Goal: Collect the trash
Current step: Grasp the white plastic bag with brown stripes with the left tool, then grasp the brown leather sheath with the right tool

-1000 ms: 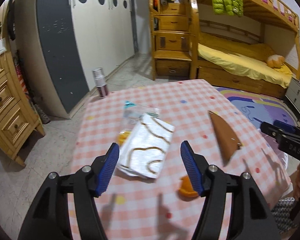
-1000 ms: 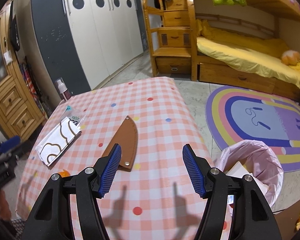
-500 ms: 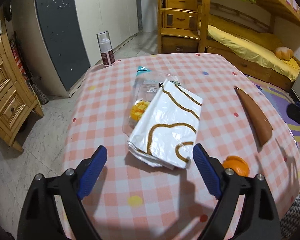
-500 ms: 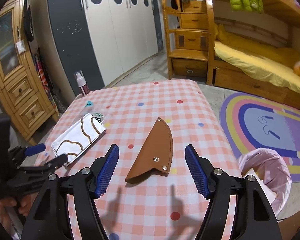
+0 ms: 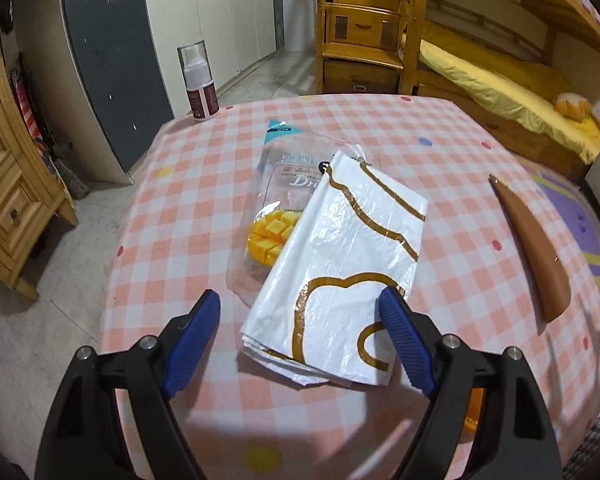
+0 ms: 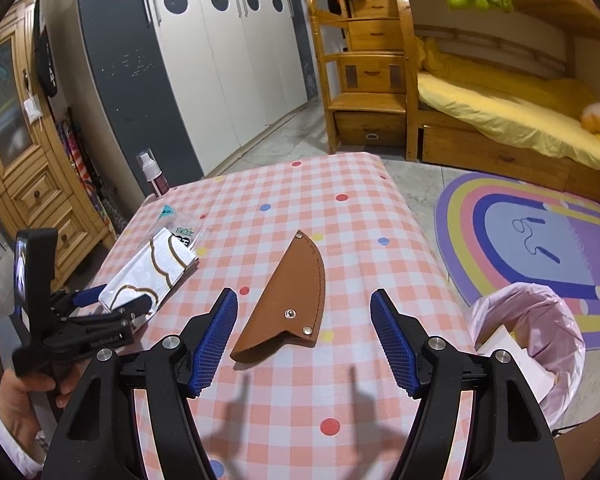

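The left tool (image 5: 300,320) hangs over the near end of a folded white plastic bag (image 5: 340,268) with brown looping lines; its jaws stand wide and are closing slightly, the bag's near edge lies between the blue pads (image 5: 406,344), and no pad presses on it. The bag lies flat on the counter (image 5: 460,184) with its pink checked cloth; at 11 o'clock from the bag, partly under it, lies a clear snack wrapper (image 5: 278,184) printed with mango cubes. A spray bottle (image 5: 198,80) stands upright at the counter's far edge, at 11 o'clock from the wrapper. At 3 o'clock from the bag, well apart, lies a brown leather knife sheath (image 5: 536,248); a bit of something orange (image 5: 470,412) shows behind the left tool's right finger, too hidden to name.

The right tool (image 6: 304,332) is open and empty, held above the counter; the sheath lies flat just beyond its pads, snaps up. At 3 o'clock from the counter, on the floor, stands a bin lined with a pink bag (image 6: 548,332), with pale paper inside; a hand (image 6: 28,384) at 9 o'clock holds the left tool.
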